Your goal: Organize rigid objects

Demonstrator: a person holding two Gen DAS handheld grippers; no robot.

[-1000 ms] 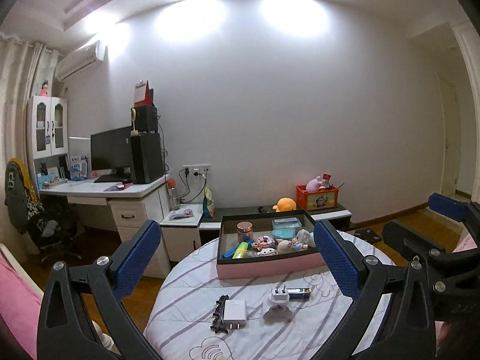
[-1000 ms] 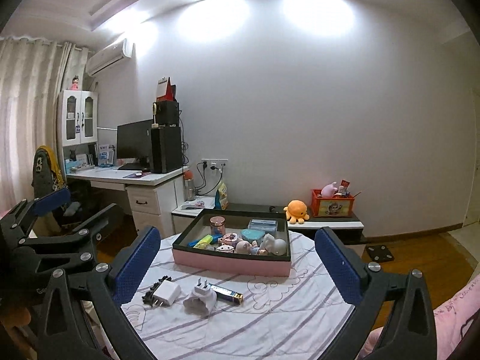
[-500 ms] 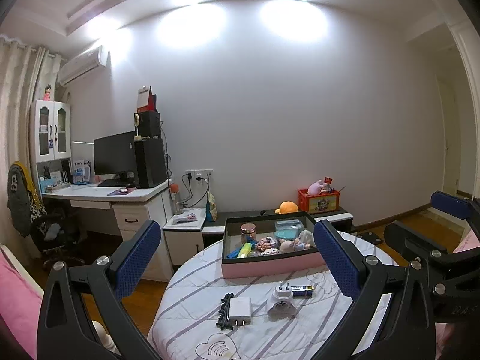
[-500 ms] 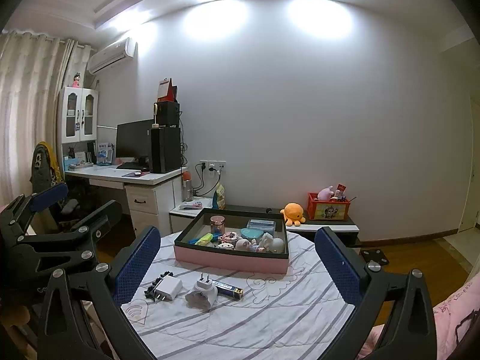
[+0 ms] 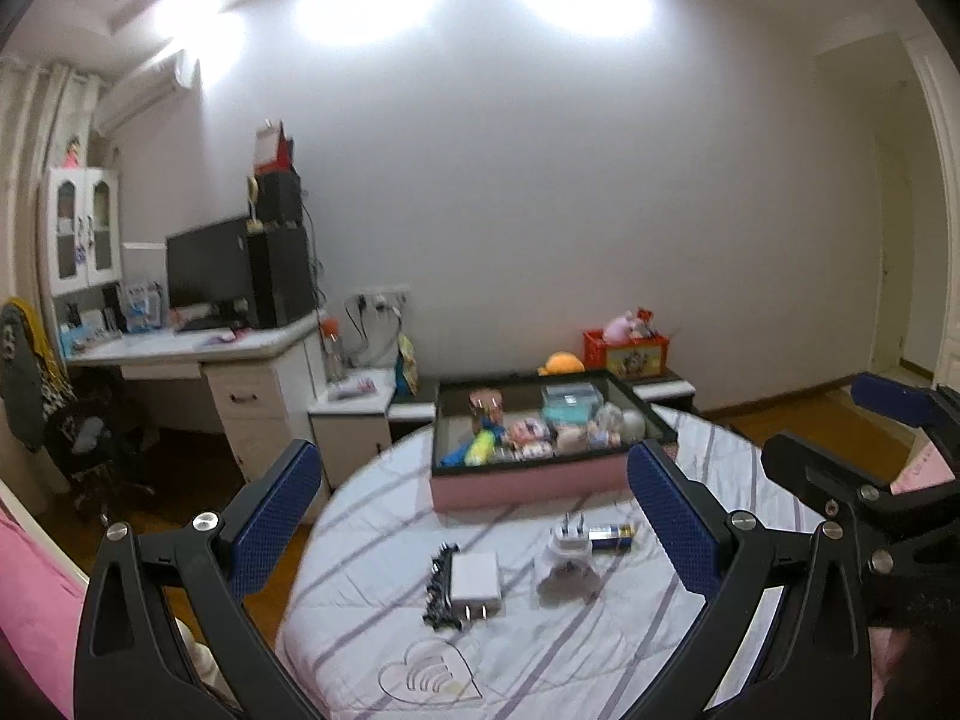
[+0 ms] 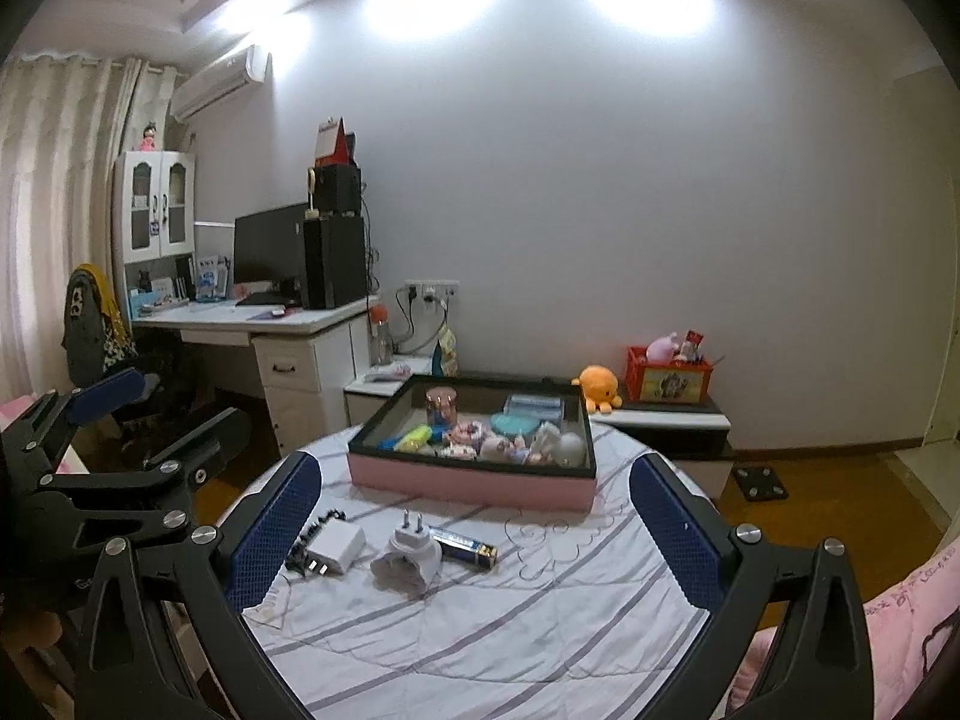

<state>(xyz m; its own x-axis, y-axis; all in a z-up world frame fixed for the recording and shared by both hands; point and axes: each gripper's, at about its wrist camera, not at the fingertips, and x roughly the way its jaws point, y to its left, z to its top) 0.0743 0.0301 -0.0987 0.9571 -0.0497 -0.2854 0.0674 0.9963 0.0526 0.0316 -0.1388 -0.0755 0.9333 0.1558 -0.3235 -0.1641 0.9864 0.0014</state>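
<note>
On the round table with a striped cloth [image 5: 540, 648] [image 6: 540, 612] lie a white charger block with a black cable [image 5: 475, 577] [image 6: 335, 545], a white plug adapter [image 5: 565, 558] [image 6: 408, 558] and a blue battery [image 5: 611, 534] [image 6: 463, 543]. Behind them stands a pink tray with a black rim [image 5: 540, 480] [image 6: 468, 483] holding several small items. My left gripper [image 5: 474, 516] is open and empty, above the near table edge. My right gripper [image 6: 474, 522] is open and empty, also short of the objects. Each gripper shows at the side of the other's view.
A white desk with monitor and speakers [image 6: 264, 324] stands at the left, a chair [image 6: 96, 330] beside it. A low shelf with an orange plush [image 6: 600, 387] and red box [image 6: 669, 375] lies behind the table. Pink bedding [image 6: 900, 618] is at the right.
Both views have tilted down and drawn a little nearer the table; the objects sit higher and larger in frame. Both grippers stay open. Nothing on the table has moved.
</note>
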